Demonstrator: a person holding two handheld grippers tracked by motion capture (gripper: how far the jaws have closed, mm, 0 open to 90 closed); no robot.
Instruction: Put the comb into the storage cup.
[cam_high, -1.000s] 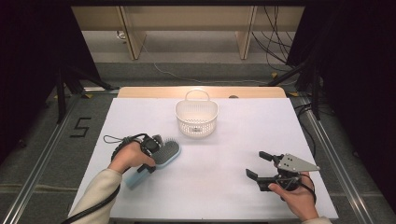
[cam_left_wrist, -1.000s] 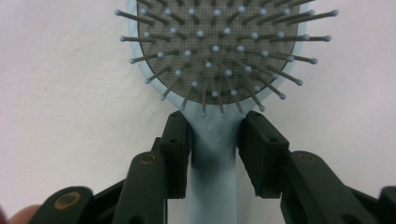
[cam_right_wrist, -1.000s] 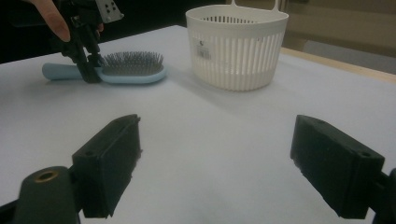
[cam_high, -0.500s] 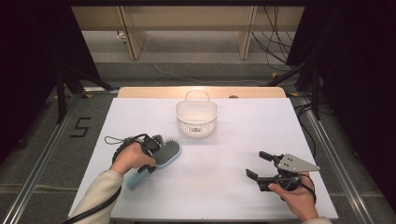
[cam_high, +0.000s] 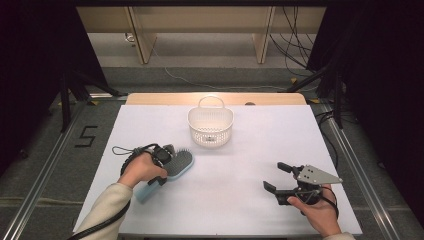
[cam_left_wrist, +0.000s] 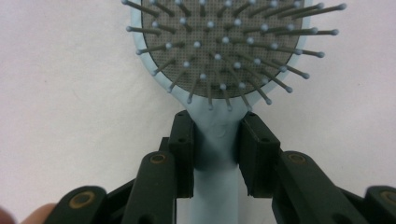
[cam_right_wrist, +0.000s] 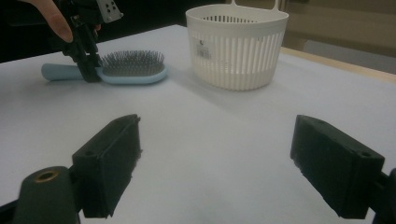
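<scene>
Light-blue plastic fills my left hand-held gripper (cam_left_wrist: 215, 154): its jaws have just been closing and now pinch the neck of the paddle hairbrush (cam_left_wrist: 219, 56), which lies bristles-up on the white counter (cam_high: 240, 200) toward its left edge. My right hand-held gripper (cam_high: 281, 179) hovers near the front right corner, jaws wide apart. A white slotted basket (cam_high: 210, 126) stands near the back edge.

The worktop (cam_high: 240, 200) is a white sheet with a pale wooden edge along its far side. A white slatted basket (cam_high: 210, 126) with a loop handle stands on it near that far edge. A light blue hairbrush (cam_high: 172, 170) lies flat, bristles up, nearer than the basket and to its left, well apart from it.
</scene>
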